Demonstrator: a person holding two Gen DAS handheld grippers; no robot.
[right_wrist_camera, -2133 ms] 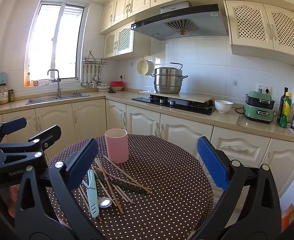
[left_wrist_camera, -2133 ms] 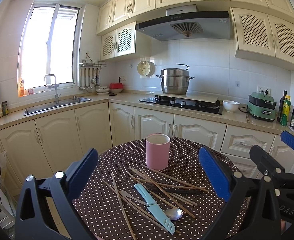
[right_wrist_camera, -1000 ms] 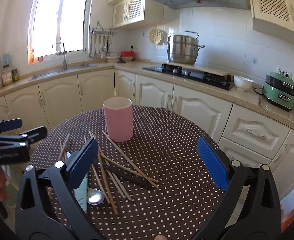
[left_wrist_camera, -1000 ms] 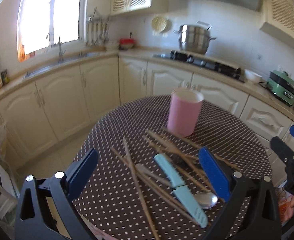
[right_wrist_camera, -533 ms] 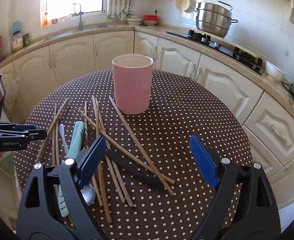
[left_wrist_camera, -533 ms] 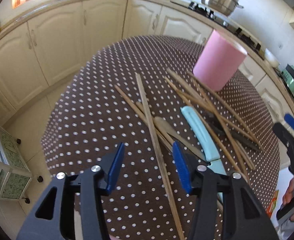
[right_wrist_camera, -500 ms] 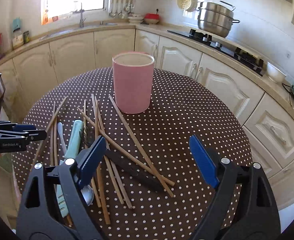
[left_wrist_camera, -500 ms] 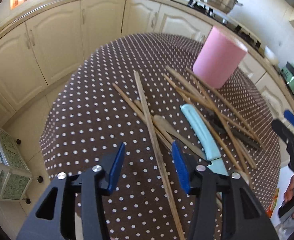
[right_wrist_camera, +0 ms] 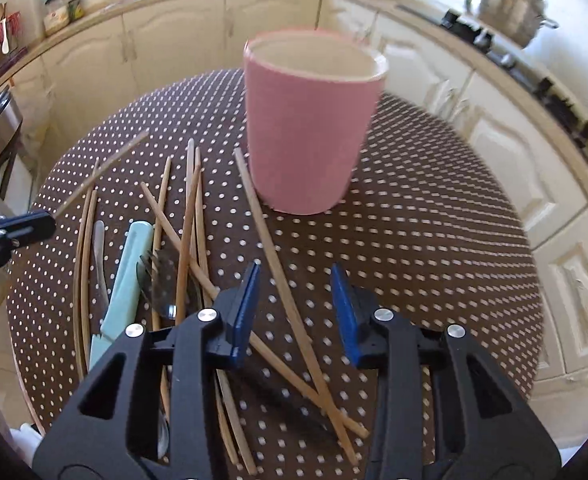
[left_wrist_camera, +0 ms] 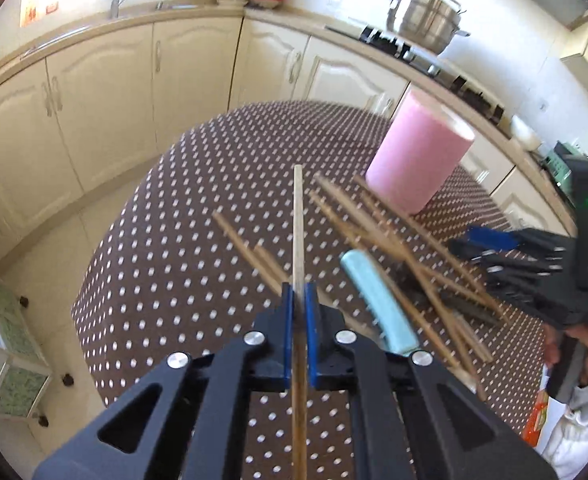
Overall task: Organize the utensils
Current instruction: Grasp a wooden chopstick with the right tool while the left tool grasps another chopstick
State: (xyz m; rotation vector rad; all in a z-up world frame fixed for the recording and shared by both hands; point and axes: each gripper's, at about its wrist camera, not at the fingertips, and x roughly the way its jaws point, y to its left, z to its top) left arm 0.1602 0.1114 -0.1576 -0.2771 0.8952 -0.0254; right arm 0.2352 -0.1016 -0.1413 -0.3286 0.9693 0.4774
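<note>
My left gripper (left_wrist_camera: 299, 294) is shut on a wooden chopstick (left_wrist_camera: 298, 224) that points forward over the table. A pink cup (left_wrist_camera: 418, 158) stands upright to the right of it; it also shows in the right wrist view (right_wrist_camera: 308, 128). Several chopsticks (right_wrist_camera: 190, 216), a light-blue handled knife (right_wrist_camera: 128, 268), a spoon (right_wrist_camera: 100, 252) and a fork (right_wrist_camera: 162, 276) lie in a pile. My right gripper (right_wrist_camera: 296, 304) is open, low over a long chopstick (right_wrist_camera: 272, 256) in front of the cup. The left gripper (right_wrist_camera: 18, 228) shows at the left edge, holding its chopstick.
The round table (right_wrist_camera: 434, 248) has a brown polka-dot cloth. Cream kitchen cabinets (left_wrist_camera: 106, 92) ring it, with a steel pot (left_wrist_camera: 430, 20) on the stove. A small shelf trolley (left_wrist_camera: 2, 376) stands on the floor at the left. The right gripper (left_wrist_camera: 534, 280) is at the table's right.
My left gripper has closed on a chopstick and lifted its end. My right gripper has narrowed and moved forward and down toward the long chopstick before the cup.
</note>
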